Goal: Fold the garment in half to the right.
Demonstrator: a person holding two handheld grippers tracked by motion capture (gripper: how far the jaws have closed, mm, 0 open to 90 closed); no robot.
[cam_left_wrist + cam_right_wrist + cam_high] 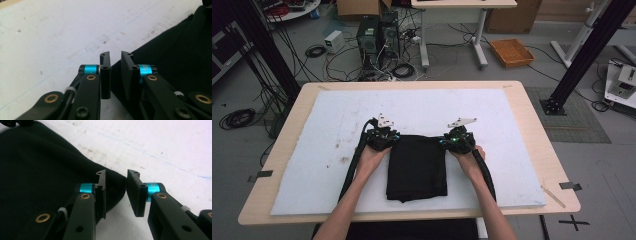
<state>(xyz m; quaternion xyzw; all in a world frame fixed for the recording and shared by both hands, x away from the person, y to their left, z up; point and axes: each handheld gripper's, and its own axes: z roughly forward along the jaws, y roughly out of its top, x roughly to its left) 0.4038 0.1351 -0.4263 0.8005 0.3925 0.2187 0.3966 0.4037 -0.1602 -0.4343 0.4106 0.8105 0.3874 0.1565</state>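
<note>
1. While both claws are sitting low at the cloth's [417, 167] far corners, the cloth is lying folded on the mat [327, 115], near the front edge, betw. the two hands.
2. L claw [115, 72] is showing a narrow gap, w/ the cloth's corner edge running into it. Can't tell if the pads are biting yet. Risk: it's catching only the top layer, so the fold is peeling open on the lift.
3. R claw [116, 192] is standing a bit wider, not gripping. The cloth corner is lying against one pad and white mat is showing across the rest of the gap. Risk: it's closing beside the corner, not on it, and coming up empty.
4. If one side is holding and the other isn't, the cloth is going to swing and drag skewed, and the neat rectangle is getting wrecked.
5. Jaw tips are working v. close to the mat. Risk: they're digging into the soft surface or pinching mat along w/ fabric, so the mat is lifting too.
6. Fabric is black on black jaws, so the depth of bite is looking hard to judge. A shallow pinch is likely slipping out mid-move.
7. Uneven pull betw. hands is stretching the far edge and leaving it creased or bunched.
</note>
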